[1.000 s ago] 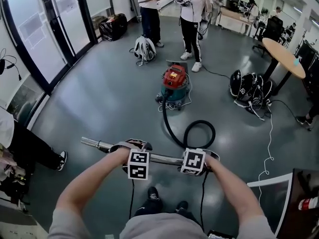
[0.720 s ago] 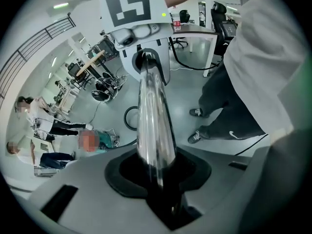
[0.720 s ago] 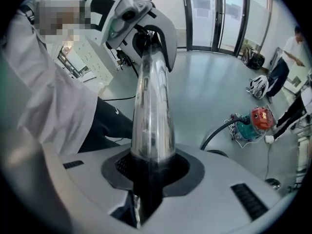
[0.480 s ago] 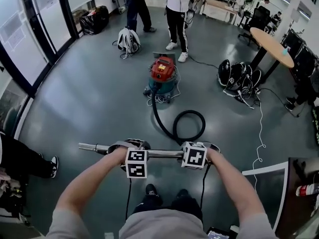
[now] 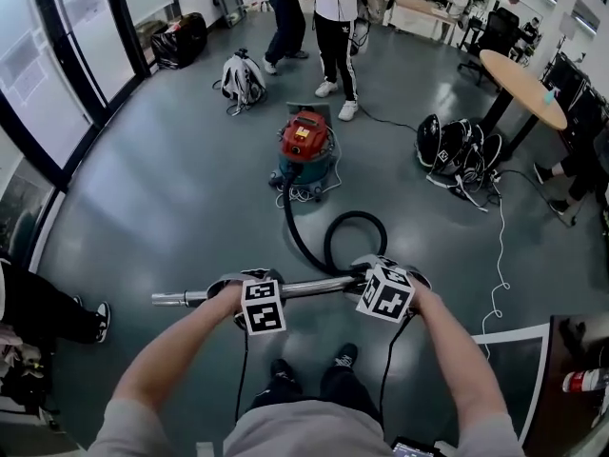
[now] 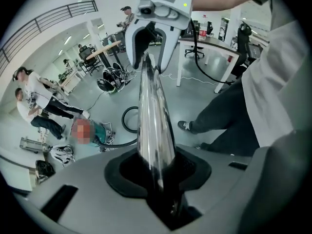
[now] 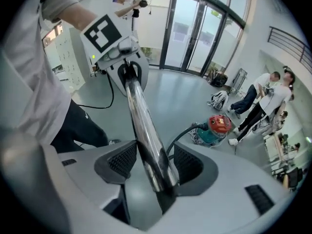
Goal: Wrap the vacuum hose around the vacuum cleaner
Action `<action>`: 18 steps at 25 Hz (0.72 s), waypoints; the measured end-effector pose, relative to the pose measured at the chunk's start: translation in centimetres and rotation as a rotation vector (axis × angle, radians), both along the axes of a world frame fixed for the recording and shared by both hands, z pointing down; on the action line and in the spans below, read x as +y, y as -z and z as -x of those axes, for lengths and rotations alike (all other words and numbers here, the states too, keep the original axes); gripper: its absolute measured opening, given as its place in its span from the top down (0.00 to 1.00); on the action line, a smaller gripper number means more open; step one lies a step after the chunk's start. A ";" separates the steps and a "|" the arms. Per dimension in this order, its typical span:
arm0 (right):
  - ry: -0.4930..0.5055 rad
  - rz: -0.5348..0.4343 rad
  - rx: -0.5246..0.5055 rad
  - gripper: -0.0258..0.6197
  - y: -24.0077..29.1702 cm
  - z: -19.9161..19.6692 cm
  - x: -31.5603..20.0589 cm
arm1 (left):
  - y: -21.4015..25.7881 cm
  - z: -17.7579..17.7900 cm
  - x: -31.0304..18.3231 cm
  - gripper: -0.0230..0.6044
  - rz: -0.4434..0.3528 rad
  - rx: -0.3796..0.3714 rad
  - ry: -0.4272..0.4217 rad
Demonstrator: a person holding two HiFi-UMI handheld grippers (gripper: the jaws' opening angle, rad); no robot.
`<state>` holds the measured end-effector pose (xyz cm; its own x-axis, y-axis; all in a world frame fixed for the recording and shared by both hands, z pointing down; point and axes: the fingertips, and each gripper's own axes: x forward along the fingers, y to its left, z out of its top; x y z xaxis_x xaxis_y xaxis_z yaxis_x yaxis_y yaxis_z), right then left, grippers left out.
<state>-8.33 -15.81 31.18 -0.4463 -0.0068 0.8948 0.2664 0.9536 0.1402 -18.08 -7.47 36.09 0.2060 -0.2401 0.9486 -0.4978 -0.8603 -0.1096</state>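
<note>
Head view: glossy grey office floor (image 5: 190, 188), glass doors (image 5: 86, 55) at left. Red-lidded vacuum cleaner (image 5: 306, 146) well ahead, black hose (image 5: 333, 246) looping toward me.
Left gripper view: my left gripper (image 6: 158, 174) clamps smooth chrome tube (image 6: 153, 121).
Right gripper view: my right gripper (image 7: 153, 162), pads just opened, tube between them.

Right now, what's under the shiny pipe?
Beneath the shiny pipe you can see grey floor and the person's two dark shoes. The person's arms and body cover the floor nearer in, so anything lying there cannot be seen.
</note>
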 end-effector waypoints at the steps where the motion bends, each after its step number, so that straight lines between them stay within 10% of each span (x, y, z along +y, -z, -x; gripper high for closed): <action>1: -0.019 -0.002 -0.030 0.61 0.7 -0.5 -1.3 | -0.2 -0.2 -0.6 0.76 0.012 0.001 0.022; 9: -0.288 0.074 -0.262 0.61 3.9 -6.2 -11.7 | -3.4 -3.8 -5.6 0.76 0.082 -0.021 0.131; 18: -0.329 0.237 -0.282 0.61 -0.3 -10.6 -12.8 | -3.5 -6.7 -12.3 0.76 0.097 0.128 0.403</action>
<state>2.22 -28.61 31.47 -0.6800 0.0012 0.7332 -0.0712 0.9952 -0.0677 -11.33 -19.73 39.62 0.2318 -0.2367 0.9435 -0.8005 -0.5975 0.0467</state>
